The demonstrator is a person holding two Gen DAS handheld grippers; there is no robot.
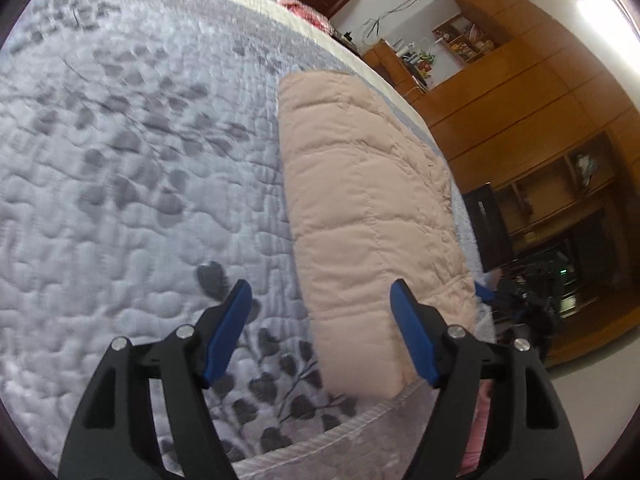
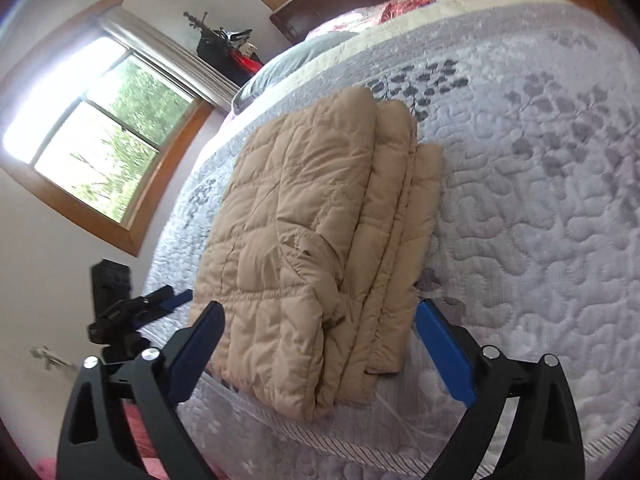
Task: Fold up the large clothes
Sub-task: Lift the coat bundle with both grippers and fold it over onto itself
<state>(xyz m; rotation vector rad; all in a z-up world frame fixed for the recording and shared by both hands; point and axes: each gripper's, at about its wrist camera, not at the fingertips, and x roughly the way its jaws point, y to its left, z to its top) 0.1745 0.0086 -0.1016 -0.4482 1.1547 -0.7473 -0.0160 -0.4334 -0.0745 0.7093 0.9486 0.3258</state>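
Observation:
A beige quilted puffer garment [image 1: 368, 208] lies folded in a thick stack on the grey leaf-print bedspread [image 1: 132, 184], near the bed's edge. In the right wrist view the folded garment [image 2: 312, 240] shows several stacked layers. My left gripper [image 1: 320, 292] is open and empty, hovering just before the stack's near end. My right gripper [image 2: 320, 316] is open and empty, its fingers spread on either side of the stack's near end without gripping it. The left gripper [image 2: 160, 304] shows at the left of the right wrist view, beside the stack.
The bedspread [image 2: 540, 200] covers the bed, with pillows [image 2: 288, 64] at the head. Wooden cabinets and shelves [image 1: 540, 128] stand beyond the bed's edge. A window [image 2: 104, 140] is in the wall on the other side. A pink cloth [image 2: 136, 440] hangs below the bed's edge.

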